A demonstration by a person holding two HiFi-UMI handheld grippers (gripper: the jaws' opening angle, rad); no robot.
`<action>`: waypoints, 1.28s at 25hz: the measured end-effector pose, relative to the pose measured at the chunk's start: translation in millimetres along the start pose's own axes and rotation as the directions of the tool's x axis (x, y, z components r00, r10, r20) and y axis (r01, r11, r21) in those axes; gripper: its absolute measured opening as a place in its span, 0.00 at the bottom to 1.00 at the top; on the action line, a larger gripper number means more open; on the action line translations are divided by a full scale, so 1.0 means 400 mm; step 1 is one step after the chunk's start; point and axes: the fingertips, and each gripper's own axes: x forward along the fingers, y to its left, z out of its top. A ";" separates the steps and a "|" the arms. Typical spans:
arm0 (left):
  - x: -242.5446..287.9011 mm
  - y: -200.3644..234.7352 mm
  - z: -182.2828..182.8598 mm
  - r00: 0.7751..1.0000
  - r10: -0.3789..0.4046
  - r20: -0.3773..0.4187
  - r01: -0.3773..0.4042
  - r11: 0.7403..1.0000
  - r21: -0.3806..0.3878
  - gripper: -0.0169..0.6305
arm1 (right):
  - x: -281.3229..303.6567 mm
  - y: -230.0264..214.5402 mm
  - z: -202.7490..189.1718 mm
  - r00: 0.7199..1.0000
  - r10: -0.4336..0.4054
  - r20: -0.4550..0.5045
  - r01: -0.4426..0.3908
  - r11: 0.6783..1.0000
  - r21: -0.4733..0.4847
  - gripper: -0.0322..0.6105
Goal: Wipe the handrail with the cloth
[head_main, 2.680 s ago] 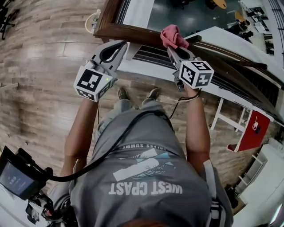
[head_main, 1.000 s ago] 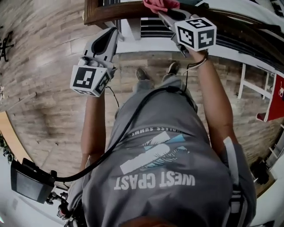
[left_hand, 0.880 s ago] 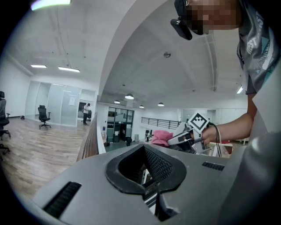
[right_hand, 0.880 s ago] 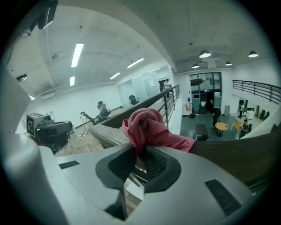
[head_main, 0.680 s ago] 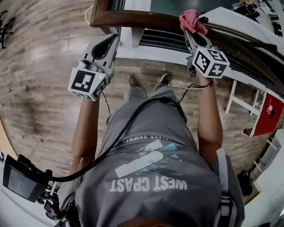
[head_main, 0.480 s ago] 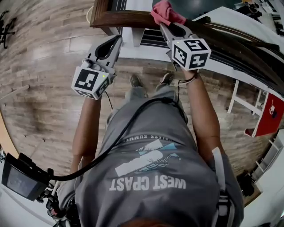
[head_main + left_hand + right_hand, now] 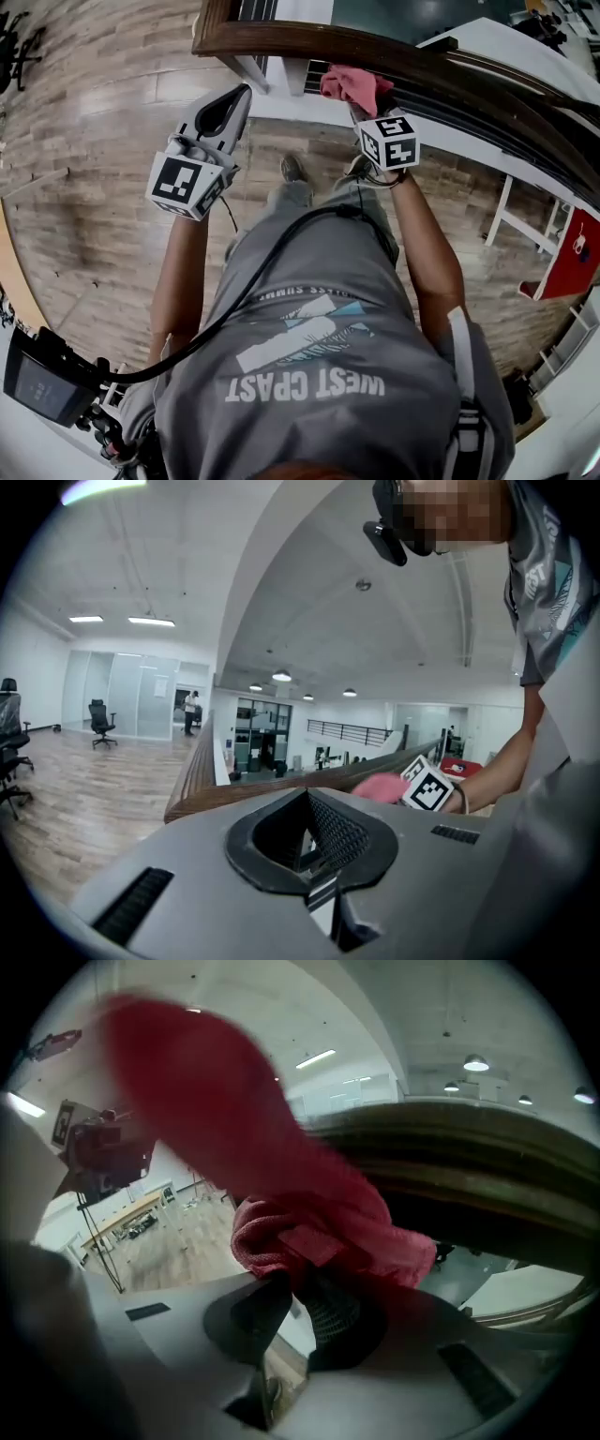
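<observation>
Handrail (image 7: 309, 42): head view, curves across the top; far end cut off by the frame.
Cloth (image 7: 349, 84): bunched just under the rail, hiding the right gripper (image 7: 361, 105) tips.
Left gripper (image 7: 236, 97): raised below the rail, apart from it.
Left gripper view: jaws pressed together, nothing between.
Right gripper view: jaws pinching the cloth; a blurred fold covers the upper left.
</observation>
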 end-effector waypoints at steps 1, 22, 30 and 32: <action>-0.002 -0.003 -0.004 1.000 0.003 -0.011 -0.003 1.000 0.002 0.04 | 0.024 -0.017 -0.013 1.000 -0.005 -0.014 0.005 1.000 0.002 0.11; 0.058 -0.157 -0.025 0.988 0.023 -0.154 -0.013 0.998 0.065 0.04 | 0.139 -0.323 -0.218 0.990 -0.093 -0.103 0.116 0.961 0.252 0.11; 0.163 -0.342 -0.013 0.982 0.043 -0.186 -0.031 0.997 0.064 0.03 | 0.160 -0.275 -0.203 0.993 0.050 -0.109 -0.027 0.979 0.200 0.11; 0.188 -0.371 -0.008 0.979 0.057 -0.196 -0.046 0.997 0.062 0.03 | 0.154 -0.286 -0.198 0.991 0.083 -0.102 -0.061 0.978 0.200 0.11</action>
